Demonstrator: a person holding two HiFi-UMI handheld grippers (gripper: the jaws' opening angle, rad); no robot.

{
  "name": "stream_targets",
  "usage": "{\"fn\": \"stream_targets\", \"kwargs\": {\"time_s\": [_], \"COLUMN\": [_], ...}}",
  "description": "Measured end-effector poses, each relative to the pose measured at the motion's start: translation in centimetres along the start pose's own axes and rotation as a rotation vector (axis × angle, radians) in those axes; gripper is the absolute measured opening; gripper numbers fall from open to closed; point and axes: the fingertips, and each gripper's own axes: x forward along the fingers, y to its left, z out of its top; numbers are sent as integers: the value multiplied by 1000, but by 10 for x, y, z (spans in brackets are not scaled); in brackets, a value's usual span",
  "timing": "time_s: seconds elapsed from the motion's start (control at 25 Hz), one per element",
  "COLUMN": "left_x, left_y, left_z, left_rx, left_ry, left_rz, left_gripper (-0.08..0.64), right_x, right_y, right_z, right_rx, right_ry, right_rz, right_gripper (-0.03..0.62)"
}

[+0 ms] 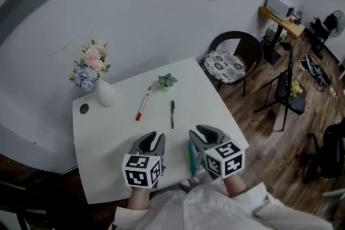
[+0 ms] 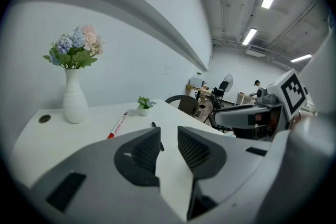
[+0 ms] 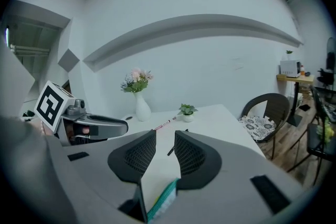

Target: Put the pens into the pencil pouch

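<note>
**Grey jaws apart, nothing picked up yet**

Grey plastic jaws stand moderately apart on the left claw (image 2: 169,136). Through the gap we see only the bare white counter (image 1: 108,137), so nothing is gripped. The right claw (image 3: 165,139) is likewise parted, with nothing between its pads. Just beneath it, at the counter's near edge, lies a teal strip that we take to be the pencil pouch (image 3: 160,202), seen edge-on. We judge that both claws sit low and side by side because they are readying an approach, one toward a pen and the other close to the pouch.

Further out, the black pen (image 1: 172,114) lies almost straight ahead of the right claw. The red pen (image 1: 142,106) lies beside it, apart, angled toward the small potted plant (image 1: 167,81). Beyond stands a white vase (image 1: 105,93) of flowers (image 1: 90,64). Neither pen is in the pouch, so we reckon the task has not begun.

Only the head view shows the pens' spacing and the pouch lying between the two claws. Only the right gripper view shows the pouch tucked under that claw's jaws. The left gripper view shows no pouch, but it does show the right claw alongside.
</note>
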Motion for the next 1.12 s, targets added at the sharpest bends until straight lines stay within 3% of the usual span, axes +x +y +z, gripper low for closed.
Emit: {"fn": "stream_targets", "kwargs": {"time_s": [0.24, 0.64, 1.12], "left_x": [16, 26, 32], "left_y": [-10, -10, -2], "left_z": [0, -5, -41], "left_rx": [13, 9, -21], "left_ry": [33, 82, 161], "left_rz": [-98, -243, -307], "left_gripper": [98, 98, 98], "right_x": [-15, -14, 1], "right_y": [-24, -29, -3], "right_z": [-11, -18, -66], "right_rx": [53, 134, 139], "right_ry": [7, 32, 184], "right_rz": [-87, -194, -189], "right_gripper": [103, 103, 104]}}
